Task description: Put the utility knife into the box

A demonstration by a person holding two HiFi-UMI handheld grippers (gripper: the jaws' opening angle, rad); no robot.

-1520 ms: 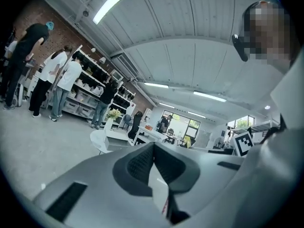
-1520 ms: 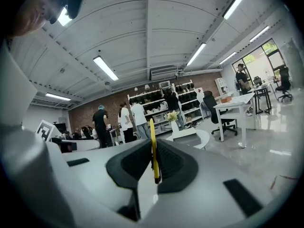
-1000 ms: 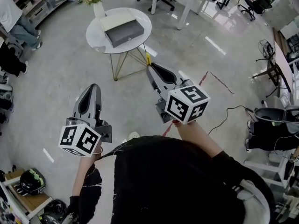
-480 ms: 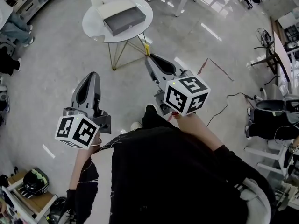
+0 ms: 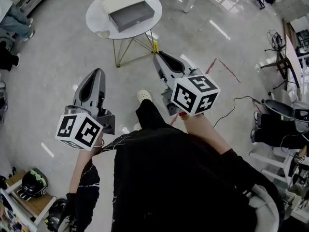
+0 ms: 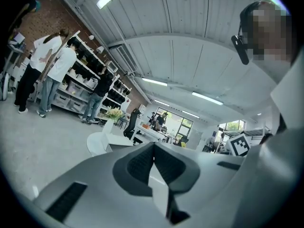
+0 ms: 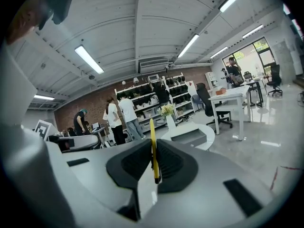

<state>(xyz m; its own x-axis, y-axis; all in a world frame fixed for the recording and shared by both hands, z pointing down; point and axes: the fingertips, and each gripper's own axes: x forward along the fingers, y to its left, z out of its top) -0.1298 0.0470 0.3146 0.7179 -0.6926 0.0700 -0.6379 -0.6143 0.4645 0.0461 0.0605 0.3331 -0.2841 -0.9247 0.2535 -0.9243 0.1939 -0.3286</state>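
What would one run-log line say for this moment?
left gripper: shut, empty | right gripper: shut on utility knife | box: on round table, ahead | knife not yet in box

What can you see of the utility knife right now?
The utility knife shows only as a thin yellow strip seen edge-on, probably plastic. It is clamped between the jaws of the right tool, upright in the right gripper view, with its end poking out past the tips. It is held in the air, short of the round table, and nothing else touches it. No blade can be made out.
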